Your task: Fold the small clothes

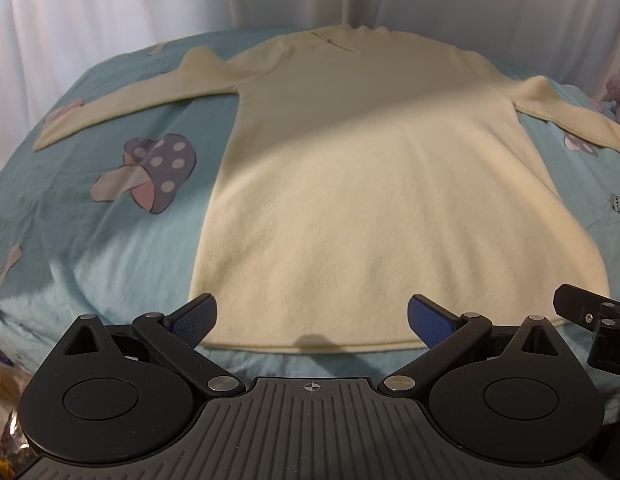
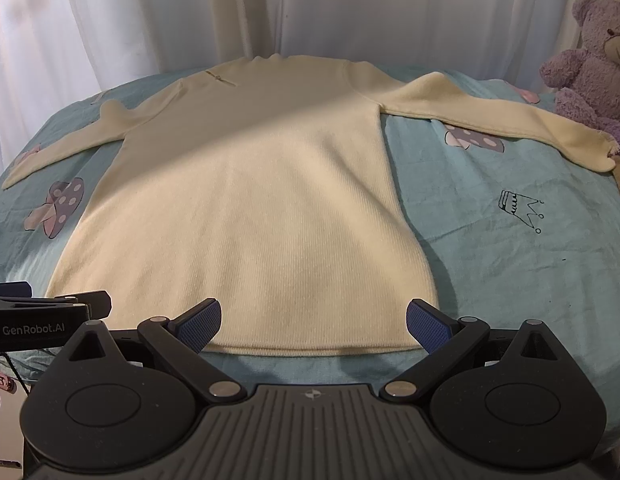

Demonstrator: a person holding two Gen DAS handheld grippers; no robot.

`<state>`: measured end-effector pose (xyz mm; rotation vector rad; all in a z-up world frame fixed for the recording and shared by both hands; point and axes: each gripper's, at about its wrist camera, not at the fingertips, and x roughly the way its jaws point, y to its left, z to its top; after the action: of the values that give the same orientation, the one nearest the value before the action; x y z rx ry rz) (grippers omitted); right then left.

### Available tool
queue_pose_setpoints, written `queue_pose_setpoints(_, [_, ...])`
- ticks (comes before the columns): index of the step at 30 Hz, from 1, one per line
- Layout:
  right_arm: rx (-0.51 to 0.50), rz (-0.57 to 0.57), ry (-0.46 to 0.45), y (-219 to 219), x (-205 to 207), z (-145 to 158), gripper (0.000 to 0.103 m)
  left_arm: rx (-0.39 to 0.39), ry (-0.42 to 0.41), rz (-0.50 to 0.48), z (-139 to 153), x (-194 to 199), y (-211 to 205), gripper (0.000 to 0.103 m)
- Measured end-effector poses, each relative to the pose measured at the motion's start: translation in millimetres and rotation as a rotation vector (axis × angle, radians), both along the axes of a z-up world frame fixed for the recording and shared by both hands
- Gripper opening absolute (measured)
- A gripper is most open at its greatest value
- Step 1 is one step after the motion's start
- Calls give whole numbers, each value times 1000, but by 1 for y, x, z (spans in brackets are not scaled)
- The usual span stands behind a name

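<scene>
The cream knitted long-sleeved sweater (image 1: 350, 184) lay flat across the middle of the teal mushroom-print bed sheet (image 1: 109, 248), while the left hand-held gripper (image 1: 312, 318) and the right hand-held gripper (image 2: 313, 320) hovered wide open and empty at its hem.

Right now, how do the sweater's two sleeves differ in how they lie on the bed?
The left sleeve has a raised bump near the shoulder, while the right sleeve runs out smoother. The right sleeve's cuff ends close to the purple teddy bear; the left sleeve's cuff ends on bare blue bedsheet, near a mushroom print. Both are cream knit, spread outward from the sweater, unfolded and ungripped.
</scene>
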<state>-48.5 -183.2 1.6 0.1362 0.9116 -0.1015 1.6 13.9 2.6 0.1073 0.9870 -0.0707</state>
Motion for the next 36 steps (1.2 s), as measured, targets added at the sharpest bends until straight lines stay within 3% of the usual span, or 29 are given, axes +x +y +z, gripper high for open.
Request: queue_pose_setpoints(36, [35,-11,11,-6,1,-6,99,4,26,6,-6,8,1,103])
